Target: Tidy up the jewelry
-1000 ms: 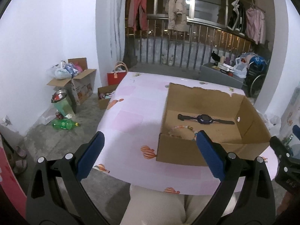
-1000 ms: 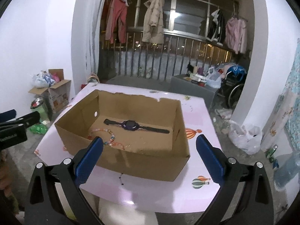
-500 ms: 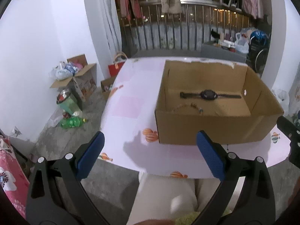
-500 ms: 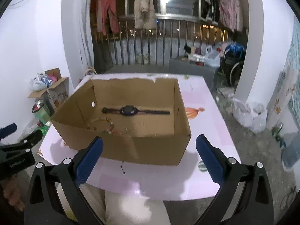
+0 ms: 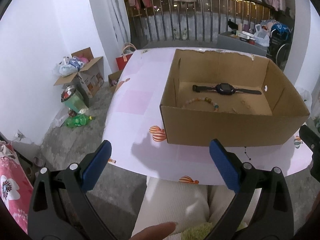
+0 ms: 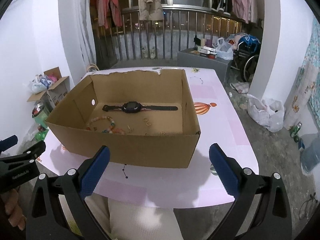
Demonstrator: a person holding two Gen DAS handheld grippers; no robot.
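An open cardboard box [image 5: 230, 129] [image 6: 124, 148] stands on the pink table [image 5: 140, 100] [image 6: 220, 124]. Inside lie a black watch [image 5: 225, 89] [image 6: 133, 107], a beaded bracelet [image 5: 202, 102] [image 6: 109, 125] and small gold rings [image 6: 147, 121] [image 5: 245, 104]. A thin dark necklace [image 6: 125, 172] [image 5: 246, 153] lies on the table in front of the box. My left gripper [image 5: 160, 163] is open and empty, held off the table's near left edge. My right gripper [image 6: 159, 165] is open and empty too, just in front of the box.
A person's legs in pale trousers [image 6: 140, 220] sit under the near table edge, and a fingertip [image 5: 154, 230] shows at the bottom. On the floor at the left are cardboard boxes [image 5: 88, 76] and bottles [image 5: 79, 120]. A white bag [image 6: 266, 114] lies at the right.
Both grippers have risen and pulled back toward the near table edge, so I look down into the box more steeply. Both stay open. The contents of the box have not moved.
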